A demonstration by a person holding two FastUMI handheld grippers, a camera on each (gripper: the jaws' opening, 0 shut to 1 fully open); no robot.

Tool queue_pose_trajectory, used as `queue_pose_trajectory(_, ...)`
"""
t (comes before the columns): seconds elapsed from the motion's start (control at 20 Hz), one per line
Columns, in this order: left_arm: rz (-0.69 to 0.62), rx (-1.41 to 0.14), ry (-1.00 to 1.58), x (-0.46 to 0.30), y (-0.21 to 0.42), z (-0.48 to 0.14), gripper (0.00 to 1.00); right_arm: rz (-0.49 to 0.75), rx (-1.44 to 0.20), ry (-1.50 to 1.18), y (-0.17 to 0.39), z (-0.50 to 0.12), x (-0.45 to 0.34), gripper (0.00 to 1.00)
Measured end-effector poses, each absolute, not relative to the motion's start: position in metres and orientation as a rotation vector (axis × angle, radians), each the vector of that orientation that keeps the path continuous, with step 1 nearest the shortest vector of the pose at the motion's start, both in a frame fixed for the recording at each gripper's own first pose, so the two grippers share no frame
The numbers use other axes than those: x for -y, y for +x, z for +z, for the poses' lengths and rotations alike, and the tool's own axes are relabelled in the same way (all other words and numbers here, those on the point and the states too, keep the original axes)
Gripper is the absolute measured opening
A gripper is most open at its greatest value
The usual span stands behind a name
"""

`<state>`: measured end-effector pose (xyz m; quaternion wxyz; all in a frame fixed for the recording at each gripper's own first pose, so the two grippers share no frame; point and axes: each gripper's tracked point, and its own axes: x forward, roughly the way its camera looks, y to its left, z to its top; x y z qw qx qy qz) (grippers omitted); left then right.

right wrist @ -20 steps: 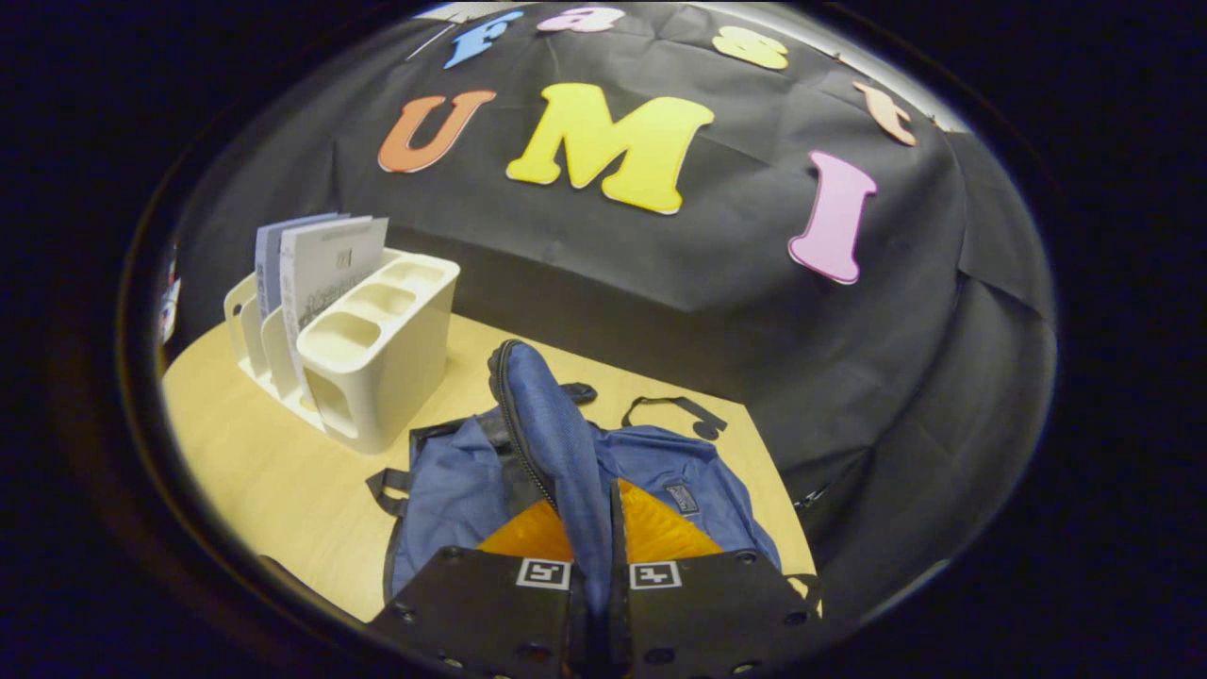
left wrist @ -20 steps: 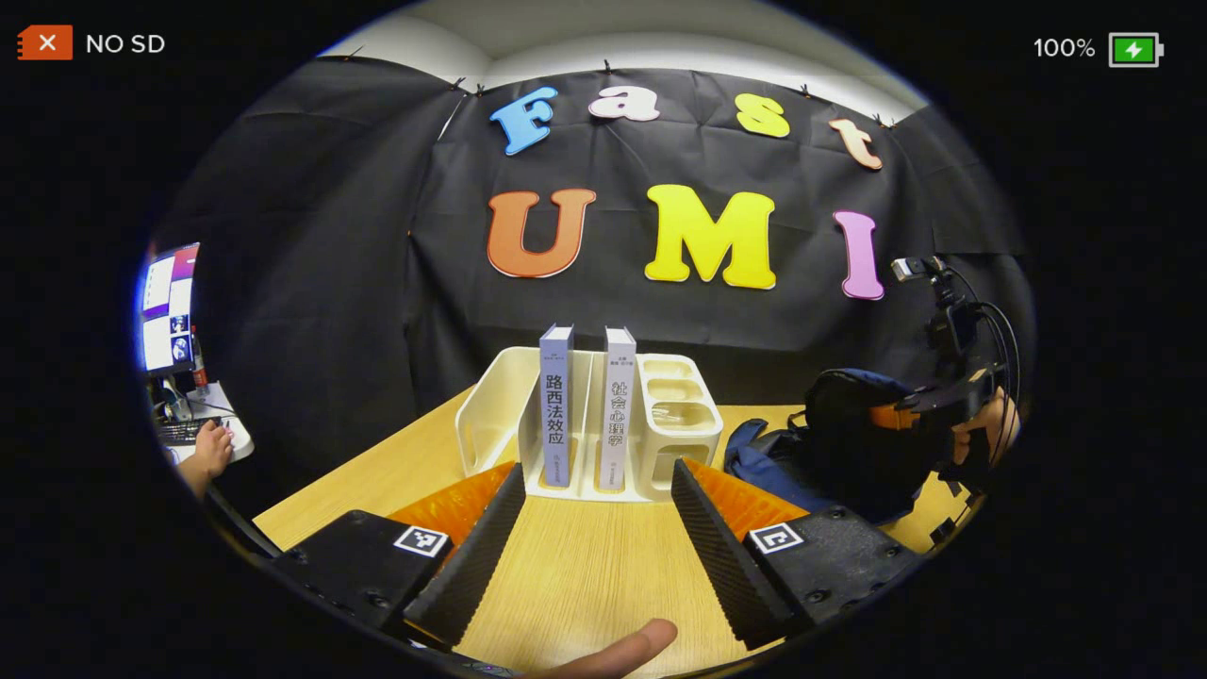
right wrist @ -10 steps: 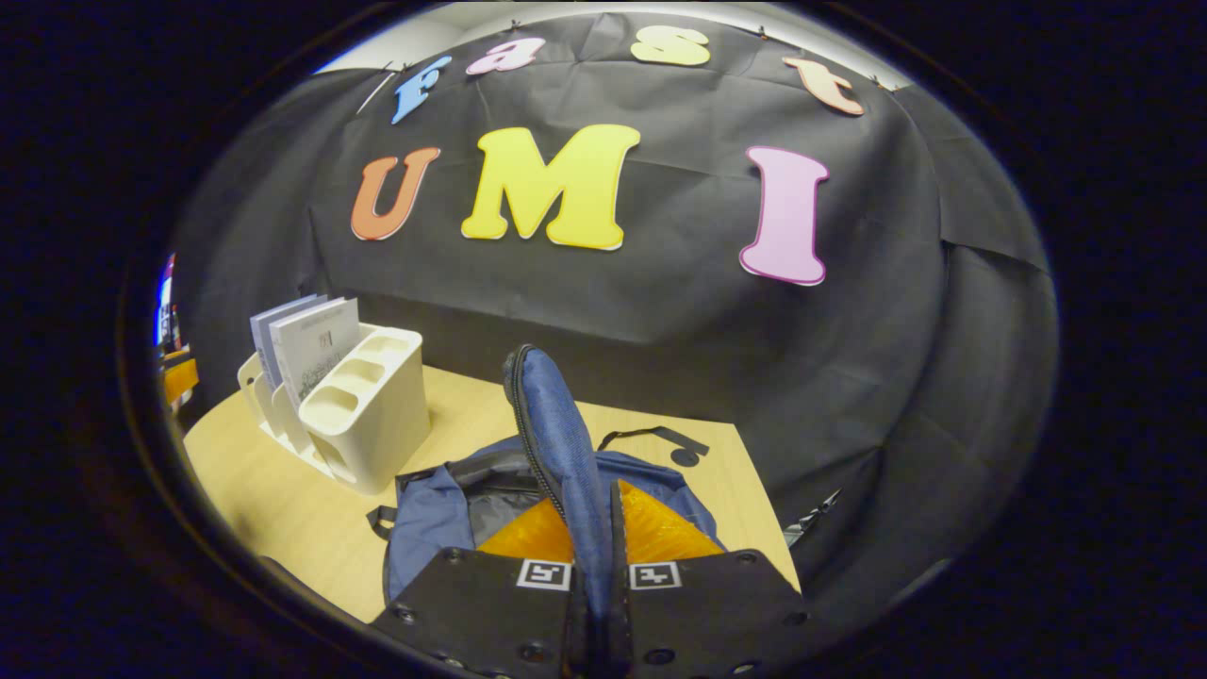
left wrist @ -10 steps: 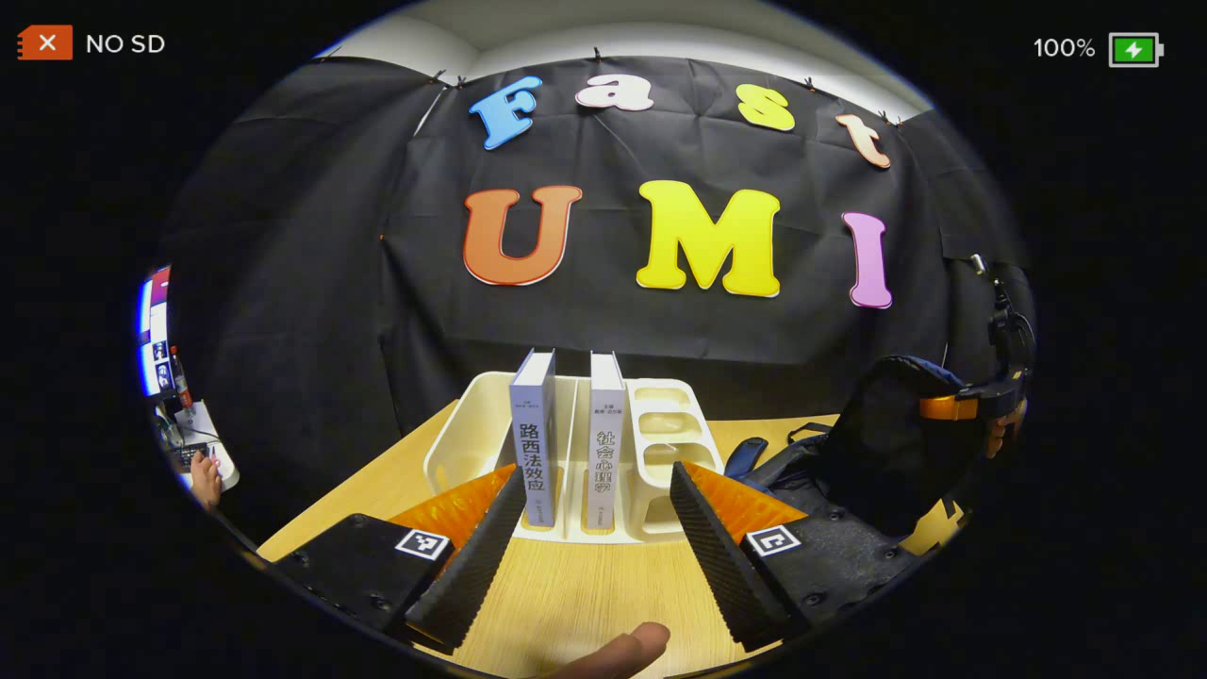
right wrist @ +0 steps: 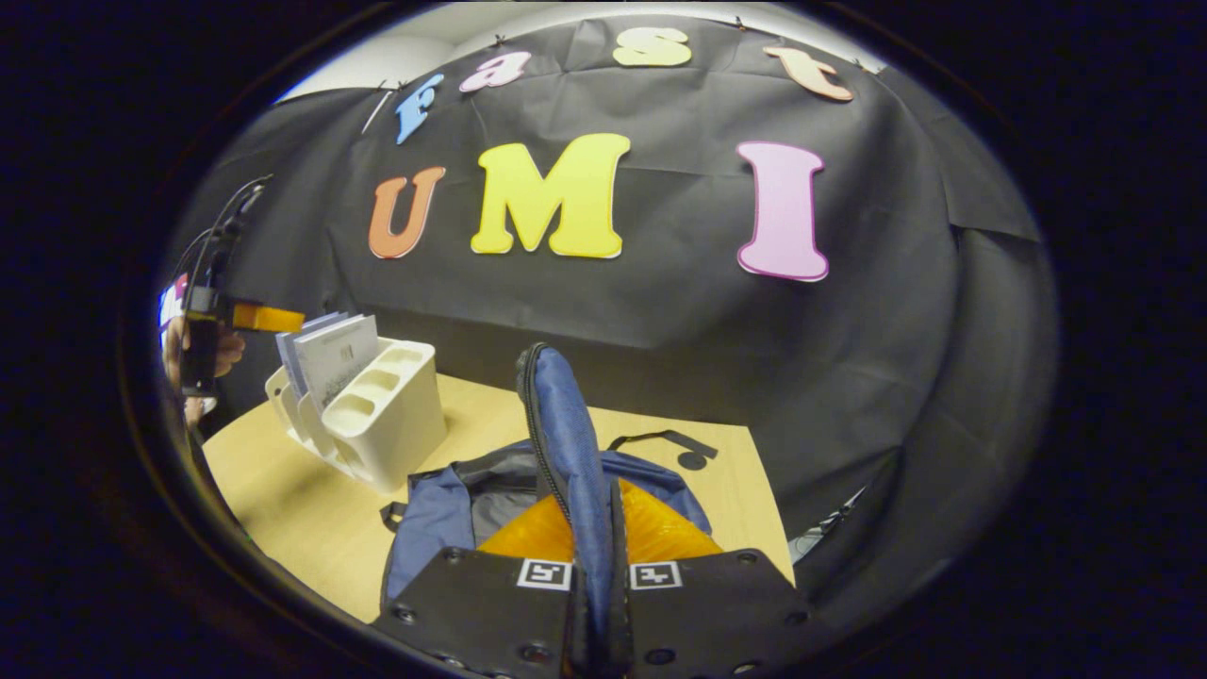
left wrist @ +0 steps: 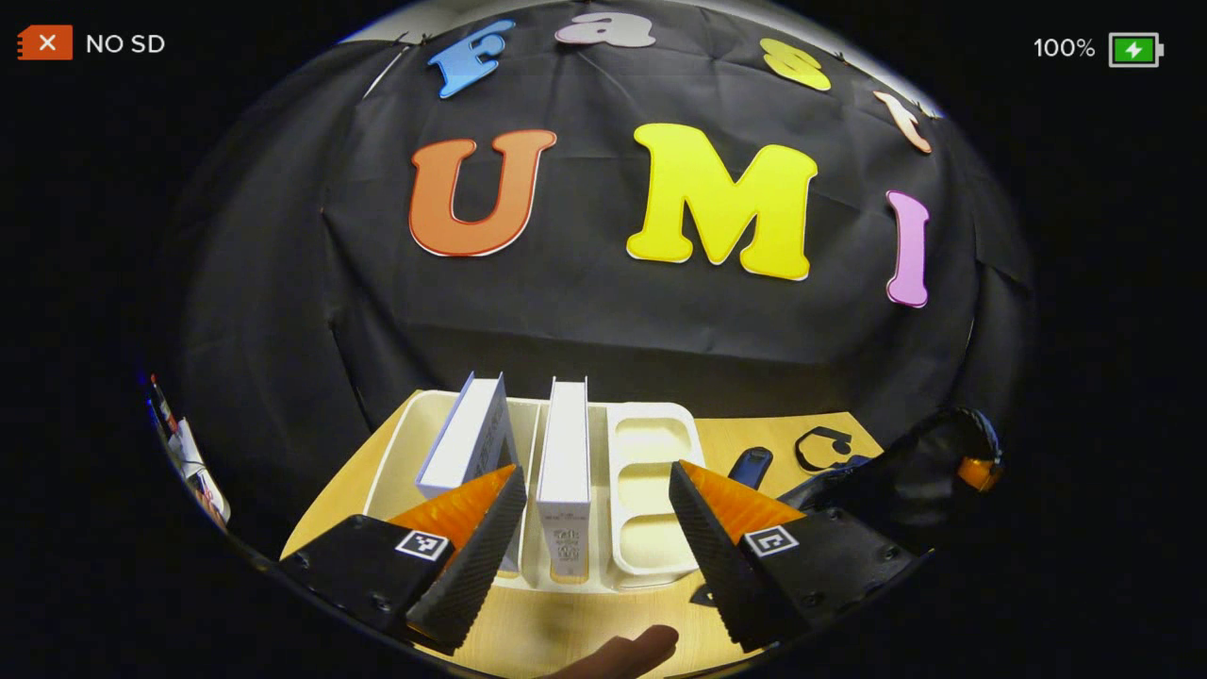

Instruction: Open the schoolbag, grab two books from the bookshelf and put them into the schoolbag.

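Schoolbag (right wrist: pixel 443 514): we find it open, lower centre of the right gripper view, lying on the worktop (right wrist: pixel 283 500).
Right hand-held gripper (right wrist: pixel 596 604): clamped on the raised flap (right wrist: pixel 566 443).
Left hand-held gripper (left wrist: pixel 594 509): jaws apart, above the books.
Books: both, left (left wrist: pixel 469 438) and right (left wrist: pixel 564 453), upright in the bookshelf (left wrist: pixel 651 490), lower centre of the left gripper view.
Remaining, in our judgement: grasp and load both.

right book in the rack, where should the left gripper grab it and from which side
Grip the right book by its upper part, coming down from above with one finger on each cover. It stands upright in a slot of the rack, so only the part above the dividers is free. The left gripper is open above it; the other book leans away, leaving some room.
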<state>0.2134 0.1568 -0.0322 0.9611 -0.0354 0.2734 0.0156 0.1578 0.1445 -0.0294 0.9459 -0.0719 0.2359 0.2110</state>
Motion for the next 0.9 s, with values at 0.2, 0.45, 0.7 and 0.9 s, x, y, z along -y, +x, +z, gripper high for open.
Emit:
queue_pose_trajectory(0.2,0.068,-0.649,0.020,-0.170,0.259,-0.041,0.96,0.450,-0.471,-0.146,0.158,-0.024,-0.139,0.08)
queue_pose_trajectory(0.45,0.075,-0.847,0.087,-0.175,0.285,-0.084,0.94,0.458,-0.481,-0.135,0.163,-0.024,-0.126,0.08)
queue_pose_trajectory(0.7,0.079,-0.983,0.155,-0.172,0.290,-0.117,0.85,0.475,-0.475,-0.144,0.163,-0.030,-0.127,0.08)
queue_pose_trajectory(0.9,0.070,-1.057,0.190,-0.175,0.287,-0.132,0.75,0.481,-0.475,-0.145,0.163,-0.033,-0.126,0.08)
